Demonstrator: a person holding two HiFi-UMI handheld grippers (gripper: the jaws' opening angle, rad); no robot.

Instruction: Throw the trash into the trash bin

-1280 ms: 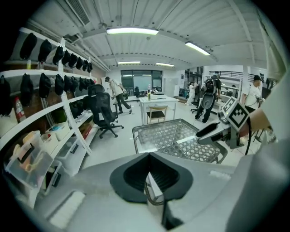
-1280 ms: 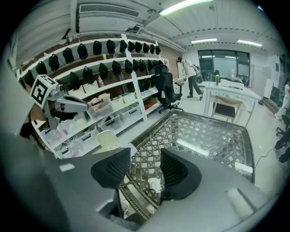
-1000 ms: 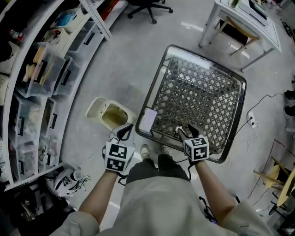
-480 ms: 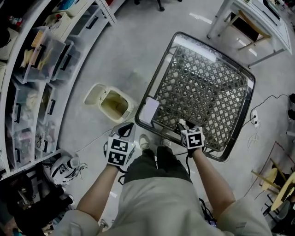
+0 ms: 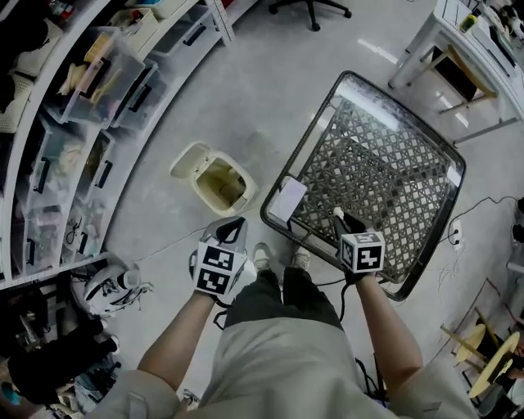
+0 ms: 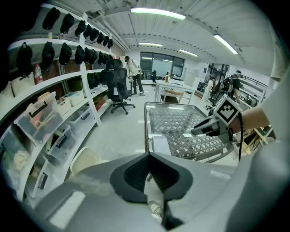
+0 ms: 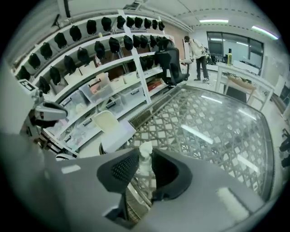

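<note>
R claw [image 5: 340,218] sits over the mesh table [image 5: 385,168], near its 6 o'clock edge. Its jaws have just been closing & now pinch a small white scrap of trash [image 7: 145,155] between the pads. The scrap stands upright, its top poking past the tips, just above the mesh.

L claw [image 5: 232,228] is shut w/ nothing in it. It hangs off the table, over the floor [image 5: 254,90] by the table's 7 o'clock corner, well apart from the R claw.

Bin [image 5: 191,166] stands on the floor at 11 o'clock from the L claw, mouth open & facing up, nothing over it. It's near the table's left rim but not touching, w/ a strip of bare floor between.

A white card [image 5: 288,201] lies on the table's 7 o'clock corner, between bin & R claw, flat against the rim.

Room: shelves [image 5: 74,123] w/ clear boxes curve along the 9 o'clock side. A wide lane of bare floor runs from 12 to 7 o'clock between shelves & table, w/ the bin in it. Sneakers [image 5: 106,288] lie at 8 o'clock, at the shelf foot. A chair base [image 5: 311,10] shows at 12 & a white desk [image 5: 467,45] at 1-2 o'clock, apart from the table's far edge. A cable [image 5: 491,203] trails on the floor at 3 o'clock.
</note>
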